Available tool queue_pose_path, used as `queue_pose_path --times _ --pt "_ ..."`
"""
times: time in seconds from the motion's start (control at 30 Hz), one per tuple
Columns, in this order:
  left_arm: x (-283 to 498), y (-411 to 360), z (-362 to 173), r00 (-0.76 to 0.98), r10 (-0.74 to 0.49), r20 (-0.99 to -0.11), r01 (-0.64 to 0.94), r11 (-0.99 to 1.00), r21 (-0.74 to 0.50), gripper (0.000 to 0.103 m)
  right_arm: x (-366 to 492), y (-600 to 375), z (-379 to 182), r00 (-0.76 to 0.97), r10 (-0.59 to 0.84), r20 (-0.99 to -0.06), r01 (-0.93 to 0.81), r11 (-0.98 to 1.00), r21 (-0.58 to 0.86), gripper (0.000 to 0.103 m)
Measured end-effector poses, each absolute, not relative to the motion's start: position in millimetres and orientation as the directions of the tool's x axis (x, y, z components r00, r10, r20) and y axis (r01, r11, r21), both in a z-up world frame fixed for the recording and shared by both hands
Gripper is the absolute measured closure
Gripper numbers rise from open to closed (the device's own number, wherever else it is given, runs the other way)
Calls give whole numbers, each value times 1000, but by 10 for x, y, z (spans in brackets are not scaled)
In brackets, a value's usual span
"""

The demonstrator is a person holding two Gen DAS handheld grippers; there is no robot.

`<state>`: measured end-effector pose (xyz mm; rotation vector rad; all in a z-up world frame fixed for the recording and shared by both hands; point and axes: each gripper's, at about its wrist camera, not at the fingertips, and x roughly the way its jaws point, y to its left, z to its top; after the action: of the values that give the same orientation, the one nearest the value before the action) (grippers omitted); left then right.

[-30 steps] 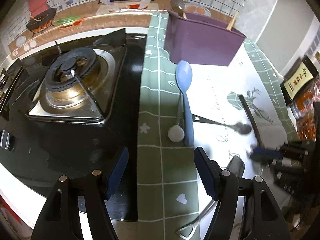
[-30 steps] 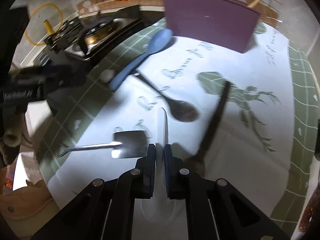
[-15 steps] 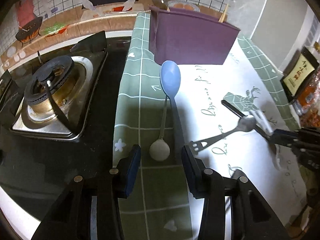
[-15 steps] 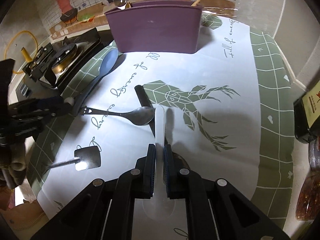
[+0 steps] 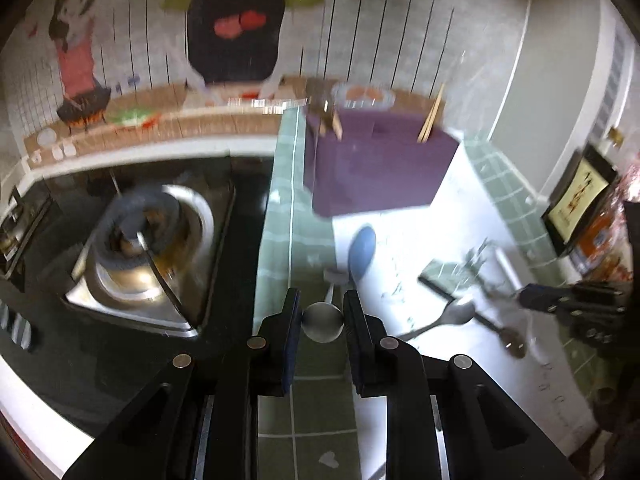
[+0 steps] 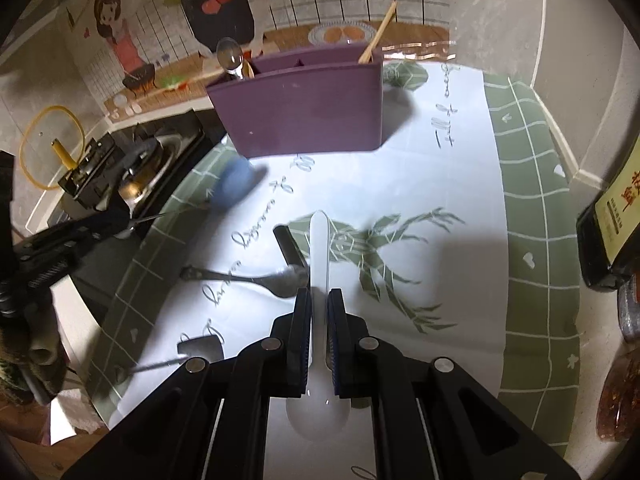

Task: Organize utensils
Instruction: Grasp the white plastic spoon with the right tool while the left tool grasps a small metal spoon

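My right gripper (image 6: 319, 300) is shut on a white spoon (image 6: 319, 248), held above the cloth with its handle pointing toward the purple utensil holder (image 6: 304, 108). My left gripper (image 5: 322, 312) has closed around the round end of a small metal spoon (image 5: 323, 322), and the view is blurred. A blue spoon (image 5: 361, 250) lies just beyond it, also in the right wrist view (image 6: 232, 184). A metal fork-spoon (image 6: 256, 278), a black handle (image 6: 289, 246) and a small spatula (image 6: 200, 350) lie on the cloth. The holder (image 5: 376, 172) holds a spoon and chopsticks.
A gas stove (image 5: 148, 248) sits left of the green checked cloth (image 5: 288, 236). A dark bottle (image 6: 612, 216) and jars stand at the right edge. A tiled wall with cartoon stickers is behind the holder.
My left gripper has closed onto the small metal spoon's round end and tilted up toward the holder. My right gripper has risen slightly with the white spoon.
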<state>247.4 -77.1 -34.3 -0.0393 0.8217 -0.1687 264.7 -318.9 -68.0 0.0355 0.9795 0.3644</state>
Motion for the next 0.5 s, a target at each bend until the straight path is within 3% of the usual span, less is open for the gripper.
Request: queue_pose_path --times 0.23,0.5 --pt "2407 -747 -54 709 -183 -682 155 983 -102 81 2673 -3156 -668 506 338 -794 -291 933 212 95" --pt "2401 -589 -151 688 -196 -699 127 981 -150 81 2719 -3078 -908 464 286 -838 -291 943 161 95"
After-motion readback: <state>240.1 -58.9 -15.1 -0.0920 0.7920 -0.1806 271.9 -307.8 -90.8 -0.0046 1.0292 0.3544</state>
